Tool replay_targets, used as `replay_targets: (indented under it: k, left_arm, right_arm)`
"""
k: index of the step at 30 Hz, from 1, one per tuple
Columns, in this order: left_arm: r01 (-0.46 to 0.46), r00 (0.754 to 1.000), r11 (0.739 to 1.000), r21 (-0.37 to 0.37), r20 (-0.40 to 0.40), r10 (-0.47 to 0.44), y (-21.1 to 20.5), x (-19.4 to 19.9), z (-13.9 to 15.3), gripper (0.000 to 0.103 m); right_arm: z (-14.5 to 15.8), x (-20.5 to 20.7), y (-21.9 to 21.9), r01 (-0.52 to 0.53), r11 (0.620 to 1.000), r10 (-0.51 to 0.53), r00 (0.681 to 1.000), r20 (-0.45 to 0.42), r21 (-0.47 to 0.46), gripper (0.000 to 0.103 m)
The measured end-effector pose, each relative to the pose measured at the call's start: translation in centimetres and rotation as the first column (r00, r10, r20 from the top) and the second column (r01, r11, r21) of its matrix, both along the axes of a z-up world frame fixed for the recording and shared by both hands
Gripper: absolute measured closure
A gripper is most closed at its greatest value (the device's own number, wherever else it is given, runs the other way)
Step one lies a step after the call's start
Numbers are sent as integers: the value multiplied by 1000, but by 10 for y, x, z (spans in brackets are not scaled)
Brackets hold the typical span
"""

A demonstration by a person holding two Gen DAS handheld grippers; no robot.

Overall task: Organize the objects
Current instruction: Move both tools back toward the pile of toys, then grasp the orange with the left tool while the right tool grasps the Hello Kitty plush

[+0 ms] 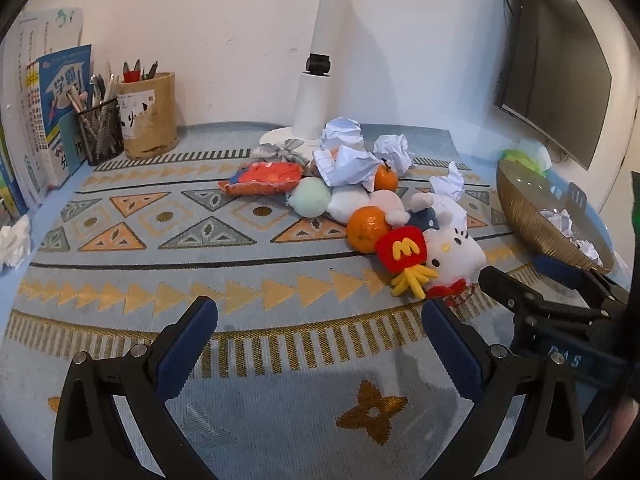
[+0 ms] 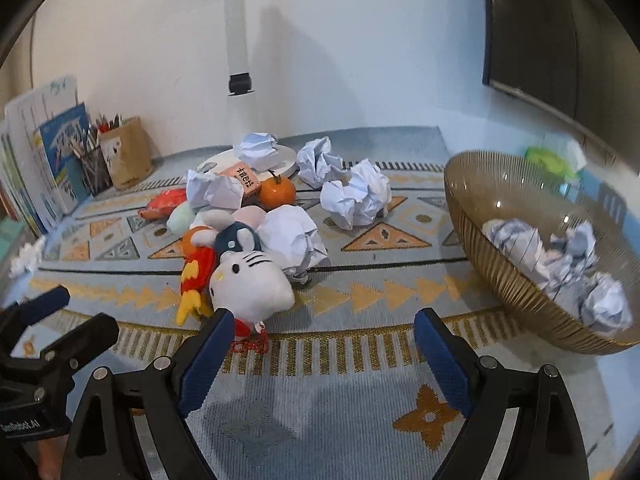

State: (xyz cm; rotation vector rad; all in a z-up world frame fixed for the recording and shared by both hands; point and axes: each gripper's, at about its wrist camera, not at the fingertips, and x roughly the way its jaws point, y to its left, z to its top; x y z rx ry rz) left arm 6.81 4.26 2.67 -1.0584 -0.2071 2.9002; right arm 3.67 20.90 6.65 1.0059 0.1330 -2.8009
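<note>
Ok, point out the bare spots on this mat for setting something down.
Free: the near strip in front of the white cat plush, and the stretch between the pen cups and the orange pouch. Crowded: the central pile by the lamp base and towards the bowl.

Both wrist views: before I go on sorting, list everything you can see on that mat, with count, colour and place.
Paper balls, loose: about five, white, mid-mat near the lamp.
Paper balls in bowl: several, white.
Bowl: one, amber glass, right side.
Oranges: two, in the toy pile.
White cat plush: one, front of pile.
Red fries plush: one, beside the cat.
Orange pouch: one, left of pile.
Lamp: one, white, at the wall.
Pen holders: two, black mesh and tan, back left.
Books: several, far left.
Left tongs: open, empty.
Right tongs: open, empty.
</note>
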Motion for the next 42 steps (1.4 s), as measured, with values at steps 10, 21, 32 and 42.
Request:
replay_targets:
  k: [10, 21, 32, 42]
  left_arm:
    - [-15, 1000, 1000, -12, 8, 16, 0, 0, -1, 1]
    - [-24, 1000, 1000, 9, -13, 24, -5, 4, 1, 1]
    - [43, 993, 995, 90, 101, -52, -71, -63, 28, 1]
    - [-51, 977, 898, 438, 207, -45, -124, -177, -25, 2]
  right_arm:
    - [1, -1, 8, -5, 999, 5, 1000, 11, -48, 6]
    - [7, 5, 29, -52, 977, 50, 999, -16, -207, 5]
    - [0, -11, 42, -40, 946, 66, 995, 72, -321, 5]
    - [-19, -48, 22, -94, 842, 264, 930, 254, -532, 26]
